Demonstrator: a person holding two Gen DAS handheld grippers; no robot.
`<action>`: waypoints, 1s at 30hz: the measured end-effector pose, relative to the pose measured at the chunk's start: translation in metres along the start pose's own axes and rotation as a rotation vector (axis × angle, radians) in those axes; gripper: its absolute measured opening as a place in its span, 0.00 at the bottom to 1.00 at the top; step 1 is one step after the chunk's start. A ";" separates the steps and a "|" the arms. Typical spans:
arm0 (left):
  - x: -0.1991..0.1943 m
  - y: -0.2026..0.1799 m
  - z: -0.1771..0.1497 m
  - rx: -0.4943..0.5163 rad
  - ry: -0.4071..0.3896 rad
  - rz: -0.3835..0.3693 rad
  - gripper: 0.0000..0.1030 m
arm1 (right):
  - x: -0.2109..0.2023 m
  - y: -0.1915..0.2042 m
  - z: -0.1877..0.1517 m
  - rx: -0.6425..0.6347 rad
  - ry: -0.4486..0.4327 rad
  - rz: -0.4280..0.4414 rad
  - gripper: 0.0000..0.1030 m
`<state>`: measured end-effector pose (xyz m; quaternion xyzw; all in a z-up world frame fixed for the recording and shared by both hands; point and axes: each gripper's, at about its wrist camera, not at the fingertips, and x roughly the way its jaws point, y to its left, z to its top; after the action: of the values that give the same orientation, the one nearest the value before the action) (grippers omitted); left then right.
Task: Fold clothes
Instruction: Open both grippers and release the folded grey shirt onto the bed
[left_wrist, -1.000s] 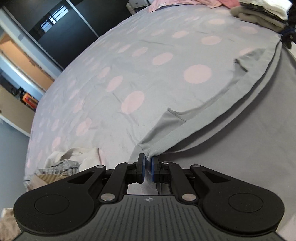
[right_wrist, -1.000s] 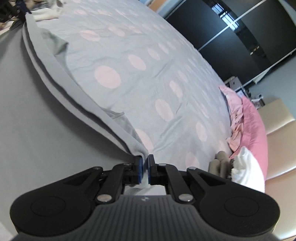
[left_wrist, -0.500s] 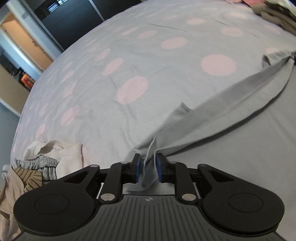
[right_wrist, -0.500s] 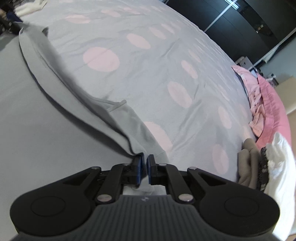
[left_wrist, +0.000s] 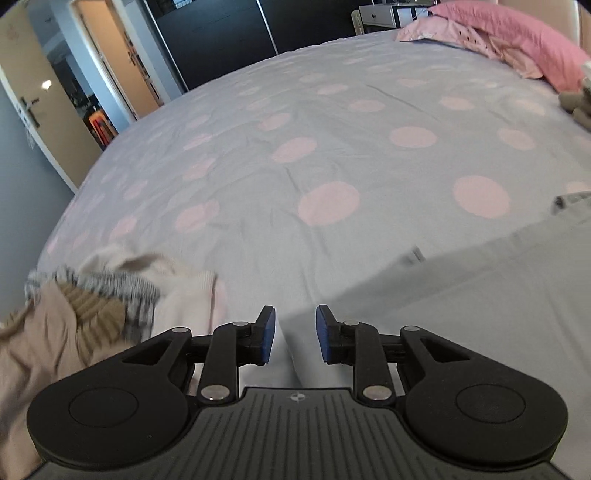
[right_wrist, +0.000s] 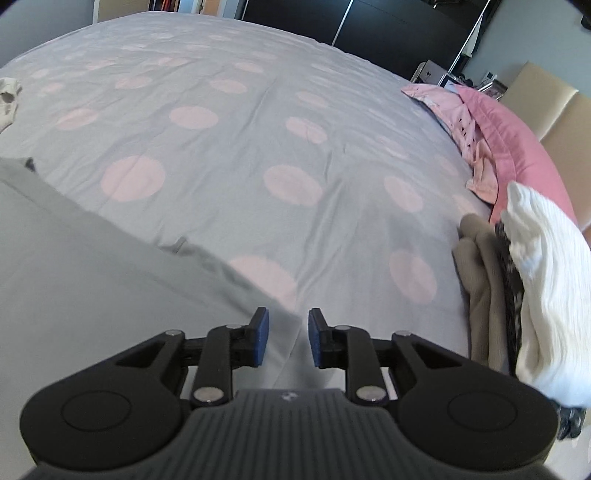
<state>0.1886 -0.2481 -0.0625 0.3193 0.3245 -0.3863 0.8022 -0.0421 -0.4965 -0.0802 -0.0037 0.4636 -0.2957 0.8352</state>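
Now the left gripper (left_wrist: 291, 334) and right gripper (right_wrist: 287, 341) both stand released, their blue-padded jaws having just been opening, with the flat grey cotton garment (right_wrist: 92, 266) lying slack beneath the gaps; it spreads toward 3 o'clock in the left view (left_wrist: 461, 295) and 9 o'clock in the right, on the pink-dotted grey bedspread (left_wrist: 332, 147).
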 end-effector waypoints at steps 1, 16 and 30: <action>-0.007 0.000 -0.006 -0.003 0.002 -0.013 0.22 | -0.005 0.001 -0.004 -0.001 0.003 0.007 0.24; -0.086 -0.033 -0.110 -0.034 0.050 -0.111 0.22 | -0.092 0.047 -0.115 0.187 0.023 0.162 0.26; -0.100 -0.045 -0.157 -0.155 0.116 -0.053 0.33 | -0.125 0.082 -0.182 0.135 -0.014 0.044 0.35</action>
<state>0.0591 -0.1092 -0.0897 0.2692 0.4076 -0.3622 0.7938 -0.1927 -0.3183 -0.1101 0.0609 0.4369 -0.3080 0.8430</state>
